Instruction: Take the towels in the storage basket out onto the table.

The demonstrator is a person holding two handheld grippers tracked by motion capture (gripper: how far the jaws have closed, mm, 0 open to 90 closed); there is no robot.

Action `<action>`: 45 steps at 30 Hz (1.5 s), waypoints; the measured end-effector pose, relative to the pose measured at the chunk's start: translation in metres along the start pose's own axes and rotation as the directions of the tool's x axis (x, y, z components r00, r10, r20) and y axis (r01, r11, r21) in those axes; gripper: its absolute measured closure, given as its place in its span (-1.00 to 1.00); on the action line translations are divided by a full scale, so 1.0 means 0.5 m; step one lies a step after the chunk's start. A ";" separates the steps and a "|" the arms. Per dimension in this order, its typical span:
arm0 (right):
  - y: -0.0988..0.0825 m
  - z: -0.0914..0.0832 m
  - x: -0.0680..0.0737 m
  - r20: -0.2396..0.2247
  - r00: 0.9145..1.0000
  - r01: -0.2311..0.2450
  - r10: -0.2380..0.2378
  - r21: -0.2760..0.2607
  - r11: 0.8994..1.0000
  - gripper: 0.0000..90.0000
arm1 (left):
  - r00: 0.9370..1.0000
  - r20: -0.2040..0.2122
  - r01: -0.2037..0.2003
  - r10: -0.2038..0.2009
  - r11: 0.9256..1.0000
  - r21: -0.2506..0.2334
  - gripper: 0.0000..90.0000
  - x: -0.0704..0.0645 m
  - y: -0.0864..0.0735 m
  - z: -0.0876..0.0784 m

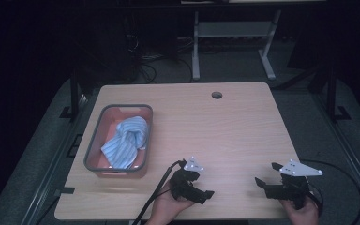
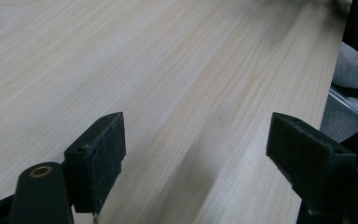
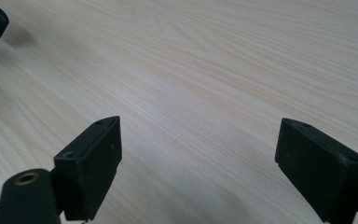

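Both tongs, left (image 1: 205,197) and right (image 1: 266,180), gape empty low over the bare near desk (image 1: 225,131), likely poised to work; the nearest thing, a striped cloth (image 1: 124,140), lies bunched in the tray (image 1: 93,140), well apart at left

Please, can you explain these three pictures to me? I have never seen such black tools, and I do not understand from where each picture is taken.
A person sits at a wooden table and holds hand-held tongs in each hand: the left tongs and the right tongs. The high view looks down from above. The other two pictures come from small cameras riding on each tool, looking along its two black jaws: left tongs, right tongs. Both stand open and hold nothing. On the table lies a grey-rimmed bin with a blue striped cloth inside.
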State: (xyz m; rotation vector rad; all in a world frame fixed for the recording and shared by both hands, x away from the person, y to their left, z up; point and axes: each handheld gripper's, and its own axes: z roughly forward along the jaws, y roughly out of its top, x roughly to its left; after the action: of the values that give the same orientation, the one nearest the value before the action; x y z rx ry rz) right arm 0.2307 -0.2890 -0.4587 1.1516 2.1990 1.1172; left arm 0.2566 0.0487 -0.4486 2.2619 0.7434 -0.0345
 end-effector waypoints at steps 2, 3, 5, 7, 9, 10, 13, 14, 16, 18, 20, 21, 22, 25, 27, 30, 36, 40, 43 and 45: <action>0.000 0.000 0.000 -0.001 1.000 -0.002 0.002 0.001 1.000 -0.69 | 1.000 -0.001 0.006 -0.006 1.000 -0.005 -0.57 -0.001 0.000 0.001; 0.000 0.000 0.000 -0.003 1.000 -0.010 0.010 0.002 1.000 -0.69 | 1.000 -0.002 0.008 -0.008 1.000 -0.006 -0.57 -0.002 -0.001 0.001; 0.000 0.000 0.000 -0.004 1.000 -0.006 0.006 0.003 1.000 -0.69 | 1.000 -0.003 0.003 -0.003 1.000 -0.004 -0.56 -0.002 -0.002 0.000; 0.001 0.002 0.001 -0.004 1.000 0.001 -0.001 0.002 1.000 -0.69 | 1.000 0.000 -0.001 0.001 1.000 -0.001 -0.56 -0.001 -0.002 -0.003; 0.002 0.003 0.004 -0.005 1.000 0.005 -0.005 0.002 1.000 -0.69 | 1.000 -0.003 0.001 -0.001 1.000 -0.005 -0.56 -0.001 -0.003 -0.005; 0.002 0.003 0.005 -0.005 1.000 0.009 -0.009 0.001 1.000 -0.69 | 1.000 -0.002 0.003 -0.003 1.000 -0.008 -0.56 -0.002 -0.003 -0.006; 0.003 0.005 0.007 -0.009 1.000 0.008 -0.008 0.006 1.000 -0.69 | 1.000 0.004 0.010 -0.010 1.000 -0.007 -0.56 -0.001 -0.001 -0.007; 0.003 0.004 0.007 -0.009 1.000 0.011 -0.011 0.007 1.000 -0.69 | 1.000 0.004 0.009 -0.009 1.000 -0.005 -0.56 -0.001 -0.001 -0.007; 0.004 0.004 0.008 -0.008 1.000 0.010 -0.010 0.007 1.000 -0.69 | 1.000 0.004 -0.002 0.002 1.000 0.000 -0.56 0.003 0.002 -0.011; 0.004 0.004 0.008 -0.006 1.000 0.012 -0.012 0.008 1.000 -0.69 | 1.000 0.005 0.011 -0.011 1.000 -0.010 -0.56 0.004 0.004 -0.011; 0.004 0.003 0.010 -0.003 1.000 0.011 -0.011 0.006 1.000 -0.69 | 1.000 0.000 0.005 -0.005 1.000 0.002 -0.55 0.008 0.011 -0.016; 0.004 0.003 0.010 -0.003 1.000 0.011 -0.011 0.006 1.000 -0.69 | 1.000 0.000 0.005 -0.005 1.000 0.002 -0.55 0.008 0.011 -0.016; 0.005 0.003 0.010 -0.005 1.000 0.010 -0.010 0.006 1.000 -0.69 | 1.000 -0.007 0.006 -0.006 1.000 -0.002 -0.55 0.008 0.015 -0.017; 0.006 0.003 0.014 -0.001 1.000 0.016 -0.016 0.003 1.000 -0.69 | 1.000 0.000 0.019 -0.019 1.000 -0.010 -0.55 0.014 0.026 -0.022; 0.006 0.003 0.014 -0.002 1.000 0.013 -0.013 0.005 1.000 -0.69 | 0.999 0.000 0.032 -0.032 0.999 -0.019 -0.55 0.017 0.038 -0.026; 0.005 0.003 0.013 -0.002 1.000 0.012 -0.012 0.008 1.000 -0.69 | 0.999 -0.019 0.031 -0.031 0.999 -0.015 -0.55 0.025 0.069 -0.035; 0.006 0.000 0.012 -0.002 1.000 0.017 -0.017 0.004 1.000 -0.69 | 0.999 0.014 0.039 -0.039 0.999 -0.006 -0.57 0.044 0.112 -0.049; 0.007 0.001 0.013 -0.002 1.000 0.016 -0.016 0.003 1.000 -0.69 | 0.999 0.024 0.029 -0.029 1.000 0.002 -0.56 0.052 0.127 -0.060; 0.009 0.001 0.015 -0.004 1.000 0.023 -0.023 0.000 1.000 -0.69 | 0.999 0.025 0.023 -0.023 1.000 0.004 -0.56 0.059 0.140 -0.072; 0.009 0.002 0.015 -0.006 1.000 0.024 -0.024 0.001 1.000 -0.69 | 1.000 0.016 0.019 -0.020 1.000 0.011 -0.56 0.063 0.151 -0.081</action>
State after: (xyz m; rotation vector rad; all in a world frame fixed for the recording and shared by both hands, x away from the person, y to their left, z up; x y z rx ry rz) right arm 0.2291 -0.2811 -0.4557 1.1207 2.2119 1.1116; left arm 0.3142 0.0493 -0.3782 2.2617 0.7583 -0.0661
